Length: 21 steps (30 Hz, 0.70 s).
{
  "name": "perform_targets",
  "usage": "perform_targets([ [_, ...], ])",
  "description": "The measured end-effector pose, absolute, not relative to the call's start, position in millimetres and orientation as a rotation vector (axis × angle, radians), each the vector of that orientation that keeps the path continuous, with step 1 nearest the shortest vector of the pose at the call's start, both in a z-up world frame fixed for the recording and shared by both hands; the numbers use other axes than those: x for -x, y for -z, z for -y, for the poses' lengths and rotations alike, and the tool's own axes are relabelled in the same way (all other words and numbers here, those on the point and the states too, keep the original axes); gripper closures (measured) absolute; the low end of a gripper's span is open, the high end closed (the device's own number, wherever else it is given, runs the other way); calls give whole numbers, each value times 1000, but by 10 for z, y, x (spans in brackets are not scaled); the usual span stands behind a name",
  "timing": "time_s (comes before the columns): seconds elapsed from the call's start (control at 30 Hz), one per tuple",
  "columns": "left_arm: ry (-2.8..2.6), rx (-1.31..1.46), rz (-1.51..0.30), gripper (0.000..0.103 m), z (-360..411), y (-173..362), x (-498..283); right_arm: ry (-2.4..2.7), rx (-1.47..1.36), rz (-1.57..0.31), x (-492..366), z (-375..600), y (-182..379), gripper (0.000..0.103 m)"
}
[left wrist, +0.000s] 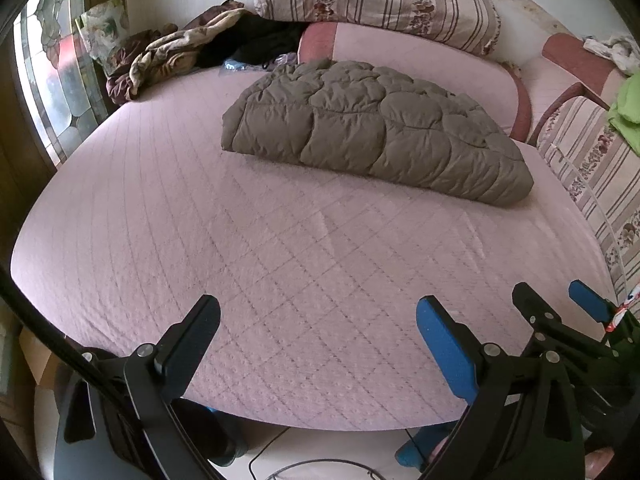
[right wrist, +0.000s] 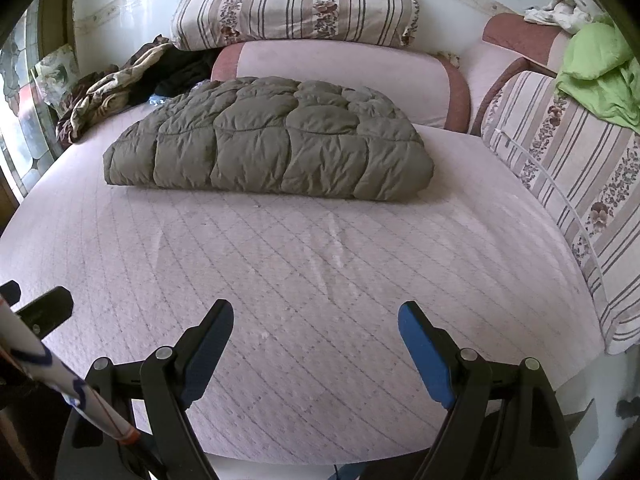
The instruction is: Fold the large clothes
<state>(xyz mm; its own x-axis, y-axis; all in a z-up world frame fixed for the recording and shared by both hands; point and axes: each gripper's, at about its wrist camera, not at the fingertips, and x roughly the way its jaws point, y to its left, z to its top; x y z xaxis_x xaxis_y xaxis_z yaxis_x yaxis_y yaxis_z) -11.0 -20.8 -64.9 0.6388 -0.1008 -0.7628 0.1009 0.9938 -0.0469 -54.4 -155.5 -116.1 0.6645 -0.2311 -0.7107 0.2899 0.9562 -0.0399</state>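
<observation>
An olive-grey puffy quilted coat (left wrist: 372,132) lies folded into a compact bundle on the pink quilted bed (left wrist: 200,240), toward its far side; it also shows in the right wrist view (right wrist: 272,140). My left gripper (left wrist: 318,312) is open and empty above the bed's near edge, well short of the coat. My right gripper (right wrist: 316,320) is open and empty, also over the near part of the bed (right wrist: 280,280). In the left wrist view the right gripper (left wrist: 556,300) shows at the lower right, beside the left one.
A striped floral pillow (left wrist: 380,0) and a pink bolster (left wrist: 420,60) lie behind the coat. Crumpled brown and black cloths (left wrist: 168,56) sit at the back left by a stained-glass window (left wrist: 52,80). A striped cushion (right wrist: 568,184) with a green cloth (right wrist: 600,72) borders the right side.
</observation>
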Motion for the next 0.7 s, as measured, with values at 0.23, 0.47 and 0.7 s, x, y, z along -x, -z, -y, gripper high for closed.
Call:
perform_targets([
  [0.23, 110, 5, -874, 5, 179, 666, 64, 270, -53, -781, 450, 1466, 1124, 15],
  [0.47, 122, 16, -867, 5, 172, 669, 54, 267, -31, -778, 415, 1411, 1118, 15],
  [0.7, 114, 22, -886, 5, 157, 716, 25, 277, -42, -805, 378, 1465, 1175, 15],
])
